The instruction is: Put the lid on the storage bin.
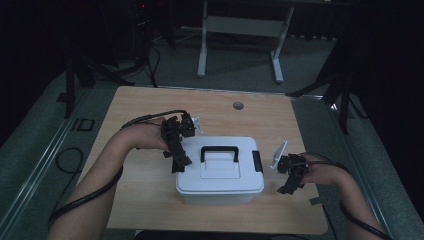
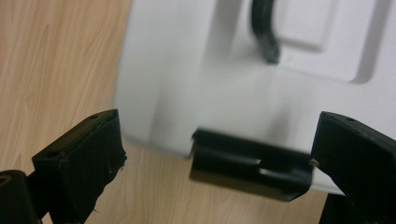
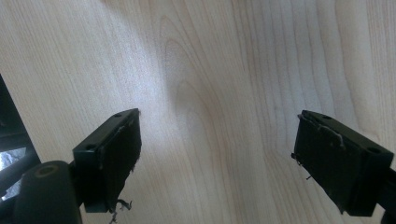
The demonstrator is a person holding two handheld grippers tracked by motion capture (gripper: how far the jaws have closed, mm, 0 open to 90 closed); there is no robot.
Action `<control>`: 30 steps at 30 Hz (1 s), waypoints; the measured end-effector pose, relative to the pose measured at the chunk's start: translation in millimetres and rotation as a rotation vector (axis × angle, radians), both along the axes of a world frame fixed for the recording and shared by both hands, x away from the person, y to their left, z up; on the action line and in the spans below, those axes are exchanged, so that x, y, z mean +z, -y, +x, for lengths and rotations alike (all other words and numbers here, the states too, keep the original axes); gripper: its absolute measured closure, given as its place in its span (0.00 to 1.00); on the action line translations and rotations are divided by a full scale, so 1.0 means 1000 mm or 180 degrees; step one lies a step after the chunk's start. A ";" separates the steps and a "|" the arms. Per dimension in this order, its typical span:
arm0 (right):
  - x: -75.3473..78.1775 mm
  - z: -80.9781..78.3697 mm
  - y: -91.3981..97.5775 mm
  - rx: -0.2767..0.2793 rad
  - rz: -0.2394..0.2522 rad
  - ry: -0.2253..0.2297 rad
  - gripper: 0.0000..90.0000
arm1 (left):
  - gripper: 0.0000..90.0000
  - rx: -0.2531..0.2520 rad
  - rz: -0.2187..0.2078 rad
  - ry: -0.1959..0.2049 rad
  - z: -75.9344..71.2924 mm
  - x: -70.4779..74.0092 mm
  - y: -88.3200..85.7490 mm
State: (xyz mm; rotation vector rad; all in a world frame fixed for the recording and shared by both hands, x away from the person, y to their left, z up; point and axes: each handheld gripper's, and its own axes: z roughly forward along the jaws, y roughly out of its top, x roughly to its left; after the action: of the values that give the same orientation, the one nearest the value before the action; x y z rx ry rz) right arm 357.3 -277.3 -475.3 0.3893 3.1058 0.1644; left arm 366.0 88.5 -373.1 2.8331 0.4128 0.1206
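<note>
White lidded box (image 1: 220, 172) with black handle (image 1: 219, 150) and side latches (image 2: 250, 163), both hand-held grippers (image 2: 217, 154) (image 3: 217, 154) wide open, empty.

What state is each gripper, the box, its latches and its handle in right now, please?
white box: lid on, upright on the table.
handle: folded flat on the lid.
left latch: between open jaws, untouched.
right latch: down against the box's side.
left gripper: open at the box's edge.
right gripper: open over bare wood.
</note>
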 end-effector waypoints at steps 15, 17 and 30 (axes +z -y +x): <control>-0.002 -0.001 0.004 -0.0067 0.0041 0.0025 0.16 | 0.02 0.0214 -0.0109 -0.0050 -0.010 -0.012 -0.050; -0.002 -0.001 0.004 -0.0069 0.0049 0.0029 0.16 | 0.02 0.0241 -0.0102 -0.0060 -0.012 -0.014 -0.056; -0.003 -0.005 0.007 -0.0103 0.0141 0.0114 0.16 | 0.02 0.0395 -0.0329 -0.0116 -0.022 -0.033 -0.090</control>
State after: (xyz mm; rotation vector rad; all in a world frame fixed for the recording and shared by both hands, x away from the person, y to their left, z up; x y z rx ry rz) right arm 352.6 -284.3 -478.8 0.4322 3.0635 0.2374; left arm 343.7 178.1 -406.2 2.7110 0.5857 0.0704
